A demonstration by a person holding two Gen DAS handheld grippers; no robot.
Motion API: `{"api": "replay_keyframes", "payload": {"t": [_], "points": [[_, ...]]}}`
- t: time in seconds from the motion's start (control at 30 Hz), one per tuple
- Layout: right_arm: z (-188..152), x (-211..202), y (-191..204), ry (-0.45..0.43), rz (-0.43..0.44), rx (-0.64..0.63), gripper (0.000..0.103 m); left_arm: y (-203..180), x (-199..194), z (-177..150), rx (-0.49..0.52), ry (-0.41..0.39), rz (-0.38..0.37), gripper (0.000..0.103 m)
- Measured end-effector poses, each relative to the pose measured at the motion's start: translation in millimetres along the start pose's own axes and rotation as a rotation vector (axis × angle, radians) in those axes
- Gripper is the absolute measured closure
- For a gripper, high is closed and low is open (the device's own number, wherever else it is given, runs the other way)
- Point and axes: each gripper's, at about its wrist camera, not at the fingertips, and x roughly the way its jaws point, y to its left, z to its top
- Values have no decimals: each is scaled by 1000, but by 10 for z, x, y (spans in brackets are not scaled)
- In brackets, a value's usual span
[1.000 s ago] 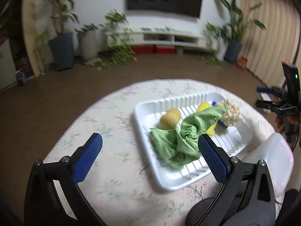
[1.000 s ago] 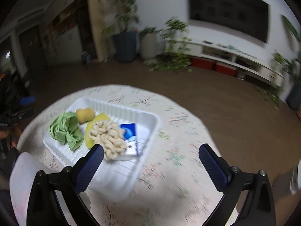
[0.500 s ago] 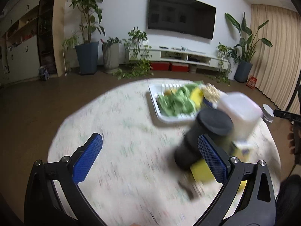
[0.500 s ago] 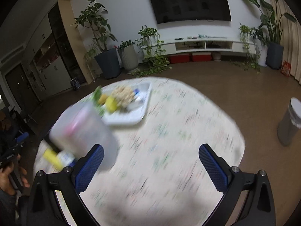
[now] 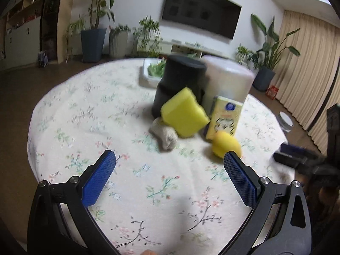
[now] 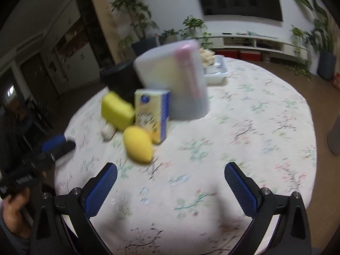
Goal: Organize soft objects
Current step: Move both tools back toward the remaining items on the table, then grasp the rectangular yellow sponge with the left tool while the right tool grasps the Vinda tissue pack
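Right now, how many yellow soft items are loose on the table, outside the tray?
2: a yellow sponge leaning against the black container, and a rounded yellow piece before the yellow box. Others may hide behind the containers.

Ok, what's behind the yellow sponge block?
Directly behind the yellow sponge block stands the black canister, with the white tray further back. The canister's lower front is covered.

No text can be read; the print on the yellow box is too blurred.
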Motion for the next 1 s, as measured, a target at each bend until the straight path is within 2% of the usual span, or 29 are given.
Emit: {"api": "replay_keyframes", "payload": {"t": [0.07,0.23,0.33,0.4,0.5,0.7,0.83,1.0], "points": [[-17,32,48,6,8,1,0,-11,-36,13,8,-29,3,0],[112,72,11,0,-23,26,0,40,144,129,-28,67,25,0],[271,99,-32,-17,-35,57,0,138,317,213,-117,141,-33,0],[371,147,-28,-23,-37,56,0,165,394,240,-139,145,-59,1],[496,243,21,-14,-39,40,0,95,478,311,-83,128,-1,1],[544,355,53,6,-39,33,0,23,667,457,-10,140,9,1],[451,391,-43,30,-64,52,0,-50,813,540,41,165,-2,1],[494,371,-117,19,-97,63,0,-93,904,546,21,179,-28,1]]}}
